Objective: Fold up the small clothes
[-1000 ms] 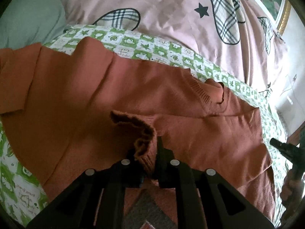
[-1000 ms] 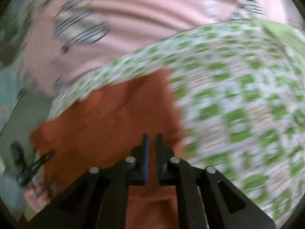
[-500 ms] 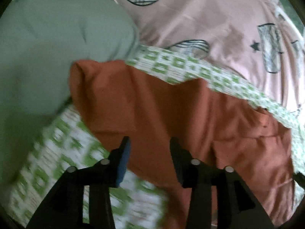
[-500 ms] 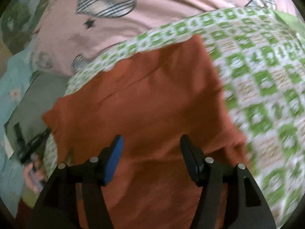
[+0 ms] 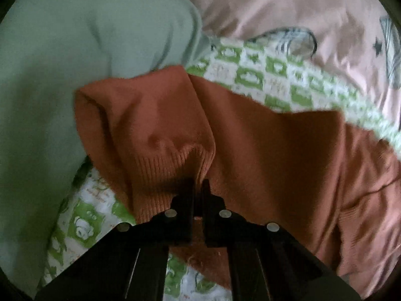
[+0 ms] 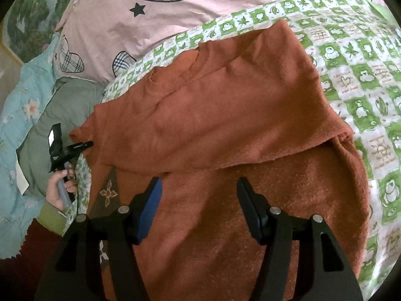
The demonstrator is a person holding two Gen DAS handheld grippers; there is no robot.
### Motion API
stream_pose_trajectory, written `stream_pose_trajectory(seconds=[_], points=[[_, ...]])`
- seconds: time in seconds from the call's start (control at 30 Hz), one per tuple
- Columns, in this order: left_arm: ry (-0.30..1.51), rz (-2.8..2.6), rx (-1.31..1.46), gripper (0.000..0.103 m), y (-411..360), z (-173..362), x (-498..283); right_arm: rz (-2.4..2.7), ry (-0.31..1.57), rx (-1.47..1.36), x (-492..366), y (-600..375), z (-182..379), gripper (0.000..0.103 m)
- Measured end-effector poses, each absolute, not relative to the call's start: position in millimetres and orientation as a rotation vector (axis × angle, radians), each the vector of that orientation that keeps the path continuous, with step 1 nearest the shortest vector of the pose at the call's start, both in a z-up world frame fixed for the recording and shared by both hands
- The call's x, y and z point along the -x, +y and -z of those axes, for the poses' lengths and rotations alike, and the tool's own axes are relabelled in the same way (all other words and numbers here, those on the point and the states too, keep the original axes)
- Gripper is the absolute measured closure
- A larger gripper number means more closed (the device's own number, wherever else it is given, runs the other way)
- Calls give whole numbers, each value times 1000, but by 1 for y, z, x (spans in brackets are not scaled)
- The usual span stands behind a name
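Note:
A small rust-orange knit sweater lies on the green-and-white checked sheet, one sleeve folded across its body. My left gripper is shut on the ribbed cuff of the other sleeve, at the sweater's left side. It also shows in the right wrist view, held by a hand at the sweater's left edge. My right gripper is open and empty, just above the sweater's lower body.
A grey-green pillow lies left of the sweater. A pink quilt with plaid hearts lies behind it. A light blue floral cover is at the far left.
My left gripper let go of a sweater edge, swung left, and has now shut on the left sleeve cuff. My right gripper opened and drew back over the lower body.

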State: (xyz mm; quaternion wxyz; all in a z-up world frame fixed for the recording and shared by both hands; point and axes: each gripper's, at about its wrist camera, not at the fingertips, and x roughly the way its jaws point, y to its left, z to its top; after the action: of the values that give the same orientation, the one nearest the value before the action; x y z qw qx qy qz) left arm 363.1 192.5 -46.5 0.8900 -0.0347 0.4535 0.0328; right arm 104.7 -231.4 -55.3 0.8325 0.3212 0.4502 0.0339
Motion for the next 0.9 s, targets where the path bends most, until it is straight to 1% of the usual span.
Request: stream_pose_trajectory(seconds=[0.13,0.23,0.3,0.5,0.6,0.7,0.8,0.9], points=[[865,34,153,101,183,15,-331,-91,932,-679,-99,-228,47,40],[819,143,207,101,157,-9,-309,-104,916,-679,-94,-226,41,40],[784,238,222,101,124,-29,-290,-103,901,-684,-90,-227,38,40],[775,505,228,101,11,-51,-259,-58,872,-708,-75,-244,34,40],[808,601,195,101,-48,-41,-252,-25,860,-728,-66,-258,36,40],[874,659,180,101,-101,-13,-261,4,856,-744,-58,-271,40,40],[941,670,151,101,-137,21,-273,23,860,-756,-54,-279,44,40],[983,653,108,100,-151,47,-270,34,856,-761,-53,-283,47,40]])
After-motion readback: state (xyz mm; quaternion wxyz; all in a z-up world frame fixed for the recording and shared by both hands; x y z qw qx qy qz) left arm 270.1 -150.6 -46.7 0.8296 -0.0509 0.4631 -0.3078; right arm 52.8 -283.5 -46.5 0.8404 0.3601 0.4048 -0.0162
